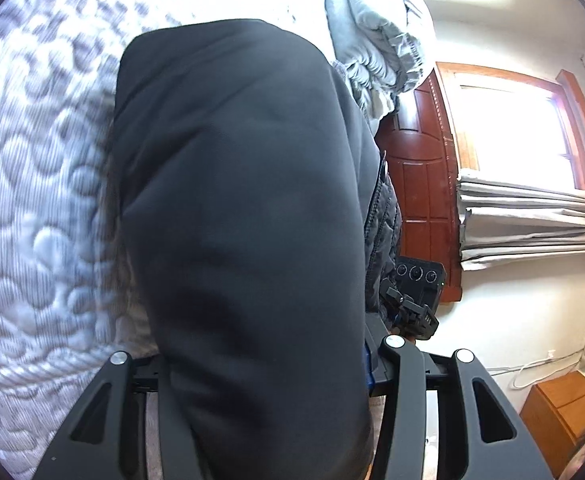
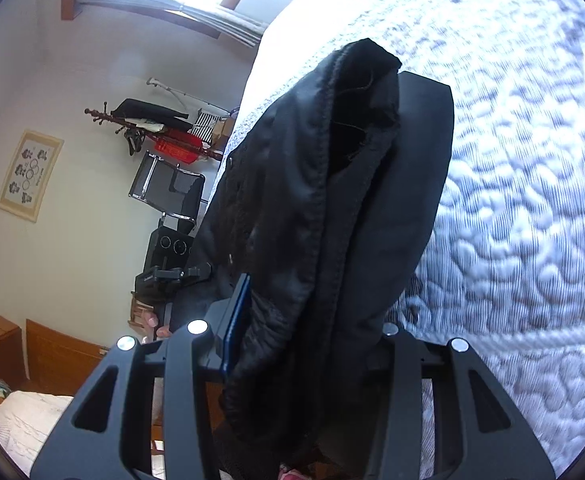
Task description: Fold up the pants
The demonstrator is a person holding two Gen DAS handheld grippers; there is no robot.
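Note:
The black pants (image 1: pixel 244 200) hang between my left gripper's (image 1: pixel 264 364) fingers and fill the middle of the left wrist view; the gripper is shut on the fabric. In the right wrist view my right gripper (image 2: pixel 312 344) is shut on the pants' bunched waistband (image 2: pixel 332 208), with the seamed hem and dark inner opening showing. Both grippers hold the pants lifted over the white quilted mattress (image 1: pixel 44 208), which also shows in the right wrist view (image 2: pixel 524 220). The right gripper's camera body (image 1: pixel 416 292) shows beside the pants, and the left gripper (image 2: pixel 168 264) shows in the right wrist view.
A folded grey garment (image 1: pixel 372 40) lies at the mattress's far side. A red-brown headboard (image 1: pixel 424 184), window and curtain (image 1: pixel 528 216) stand to the right. A wooden nightstand (image 1: pixel 564 408), a chair (image 2: pixel 168 188) and a coat rack (image 2: pixel 148 132) stand off the bed.

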